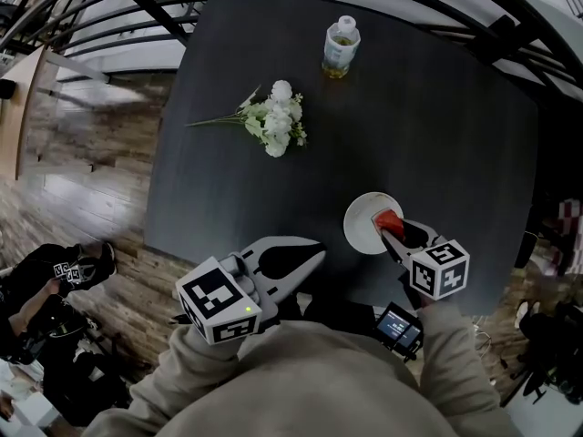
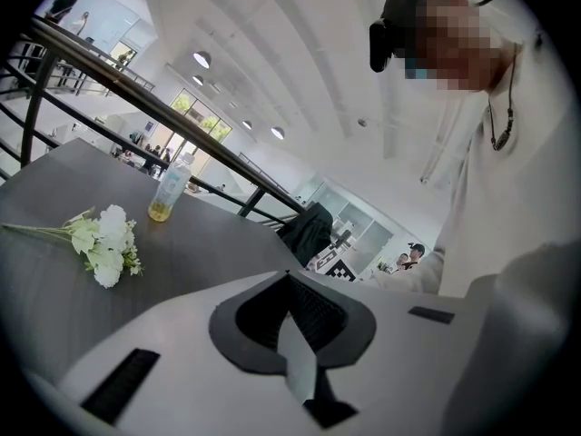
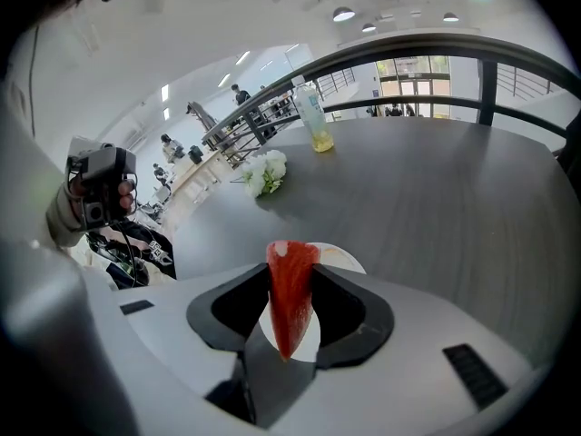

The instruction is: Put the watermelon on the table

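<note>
Nearest us, our left gripper (image 1: 314, 255) hangs with jaws together, empty. Right of it, our right gripper (image 1: 390, 230) clamps the watermelon slice (image 1: 389, 219) over a white plate (image 1: 360, 235) on the dark worktop (image 1: 437, 135); flowers (image 1: 273, 118) and a bottle (image 1: 341, 47) sit farther off.

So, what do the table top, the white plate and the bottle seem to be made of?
Table top: probably dark wood or laminate with a matte finish; it shows faint grain-like streaks and little glare.
White plate: perhaps paper or plastic, matte; the rim looks thin and plain, but I cannot be sure.
Bottle: clear plastic, glossy; yellowish liquid shows through it.
</note>
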The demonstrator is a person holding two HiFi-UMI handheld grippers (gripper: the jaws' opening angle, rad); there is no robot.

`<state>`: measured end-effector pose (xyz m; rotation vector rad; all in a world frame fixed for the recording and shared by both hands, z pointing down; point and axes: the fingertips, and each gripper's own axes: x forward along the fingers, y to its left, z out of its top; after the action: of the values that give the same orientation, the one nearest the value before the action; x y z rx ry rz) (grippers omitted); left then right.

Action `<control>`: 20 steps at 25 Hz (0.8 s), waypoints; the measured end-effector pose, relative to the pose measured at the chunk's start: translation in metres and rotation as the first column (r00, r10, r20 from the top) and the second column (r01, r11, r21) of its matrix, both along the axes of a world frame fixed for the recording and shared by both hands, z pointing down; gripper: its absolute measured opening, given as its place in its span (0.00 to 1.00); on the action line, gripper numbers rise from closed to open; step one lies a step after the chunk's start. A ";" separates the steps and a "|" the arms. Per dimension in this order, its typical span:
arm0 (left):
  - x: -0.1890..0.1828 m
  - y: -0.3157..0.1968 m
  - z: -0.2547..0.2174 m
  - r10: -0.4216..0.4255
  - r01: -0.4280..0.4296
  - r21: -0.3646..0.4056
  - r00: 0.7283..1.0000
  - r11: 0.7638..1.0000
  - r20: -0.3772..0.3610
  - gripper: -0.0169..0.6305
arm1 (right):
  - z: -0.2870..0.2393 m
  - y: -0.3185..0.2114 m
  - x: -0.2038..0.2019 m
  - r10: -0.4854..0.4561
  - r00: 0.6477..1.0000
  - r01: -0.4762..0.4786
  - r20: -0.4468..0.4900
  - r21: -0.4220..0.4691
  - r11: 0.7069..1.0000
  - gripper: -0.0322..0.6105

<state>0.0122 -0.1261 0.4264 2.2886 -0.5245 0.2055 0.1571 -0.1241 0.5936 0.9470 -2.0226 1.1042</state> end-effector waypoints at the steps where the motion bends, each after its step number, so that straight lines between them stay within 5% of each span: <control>1: -0.001 0.000 0.000 -0.004 0.004 -0.003 1.000 1.000 0.000 0.03 | 0.002 0.001 -0.001 -0.006 1.000 0.006 -0.003 -0.002 1.000 0.30; 20: -0.011 -0.001 -0.003 -0.032 0.032 -0.003 0.999 0.999 -0.007 0.03 | 0.029 0.005 -0.005 -0.070 0.995 0.068 -0.071 -0.028 0.997 0.30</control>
<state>0.0009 -0.1269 0.4235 2.2762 -0.5562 0.1826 0.1520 -0.1191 0.6226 0.8847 -1.9634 1.0418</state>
